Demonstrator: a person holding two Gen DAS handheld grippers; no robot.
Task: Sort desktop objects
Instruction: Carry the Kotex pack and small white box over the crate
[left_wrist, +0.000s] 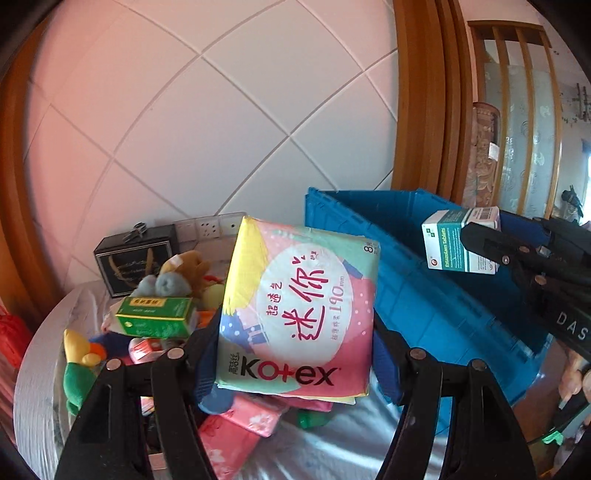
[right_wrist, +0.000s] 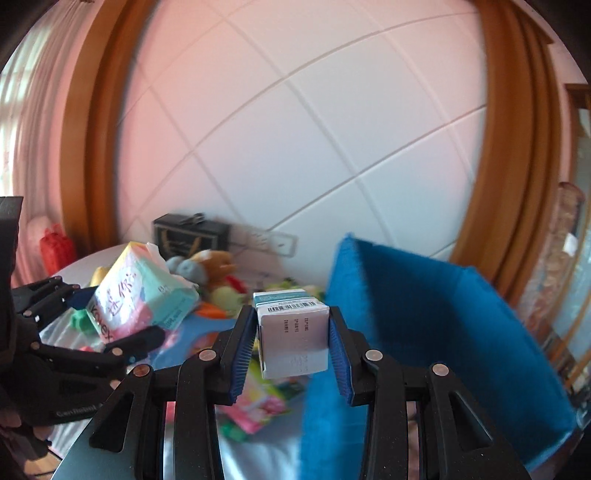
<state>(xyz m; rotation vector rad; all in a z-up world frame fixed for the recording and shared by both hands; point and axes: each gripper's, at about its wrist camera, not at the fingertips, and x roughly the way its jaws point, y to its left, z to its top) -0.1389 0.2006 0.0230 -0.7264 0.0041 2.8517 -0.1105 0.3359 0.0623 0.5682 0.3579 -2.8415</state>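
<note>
A: Kotex pad pack (left_wrist: 299, 310) is up off the table, clamped flat-side-on between the left gripper (left_wrist: 295, 332) pads, jaws about mid-width and pressing both edges. It sits just left of the blue crate (left_wrist: 424, 295), above the clutter.

B: And the right?

A: Right gripper (right_wrist: 291, 339) is closed narrow on the tablet box (right_wrist: 293, 332), barcode end up. In the left view that box (left_wrist: 458, 243) hangs over the crate's open top.

B: So the step is drop-off, both loads heading for the crate?

A: That's my read. To do it well: bring each item fully past the crate wall (right_wrist: 369, 295) before letting go. The pack is soft and wide, so I'd judge it could sag or catch on the rim; lower it inside, then open.

B: Risks?

A: The two grippers are close together, so stagger the releases. The box is rigid and small, an easy drop. Keep the pack clear of the pile below: green box (left_wrist: 159, 317), plush toys (left_wrist: 177, 277), pink packets (left_wrist: 236, 424) on the round table (left_wrist: 40, 369).

B: Crate contents?

A: Can't tell; the inside is mostly hidden, and blurred in the right view.
</note>
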